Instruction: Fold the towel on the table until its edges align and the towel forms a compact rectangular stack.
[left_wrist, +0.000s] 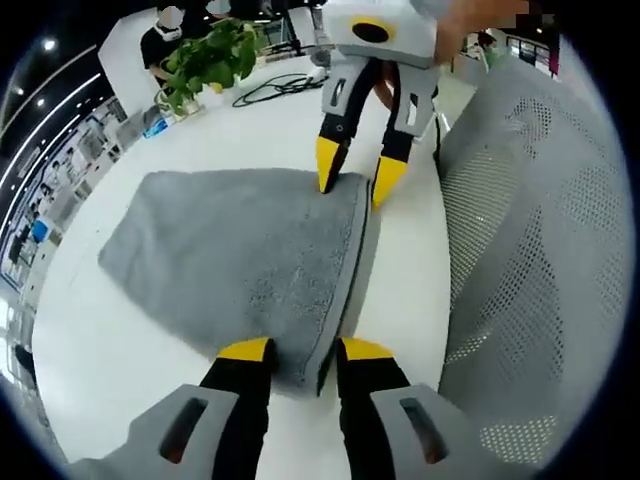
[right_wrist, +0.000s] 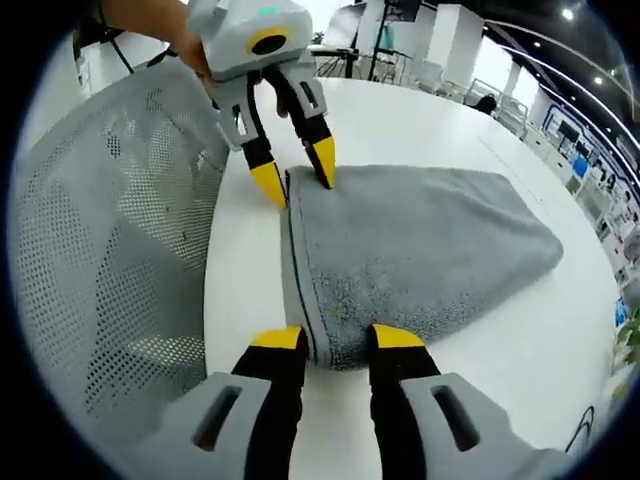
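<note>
A grey towel (left_wrist: 240, 255) lies folded double on the white table (left_wrist: 120, 350), its stacked edges running along the side nearest the chair. My left gripper (left_wrist: 305, 350) is open, its yellow-tipped jaws standing either side of the towel's near corner. At the far corner along that same edge, my right gripper (left_wrist: 358, 175) is open too, one tip on the towel and one just off it. In the right gripper view the towel (right_wrist: 420, 250) spreads to the right, the right gripper (right_wrist: 338, 338) straddles its near corner, and the left gripper (right_wrist: 296, 172) stands at the far one.
A grey mesh chair (left_wrist: 530, 250) (right_wrist: 110, 250) presses close to the table edge beside the towel's stacked edges. A potted green plant (left_wrist: 205, 60) and a black cable (left_wrist: 275, 88) sit at the table's far end. A person's hand (right_wrist: 150, 20) holds the left gripper.
</note>
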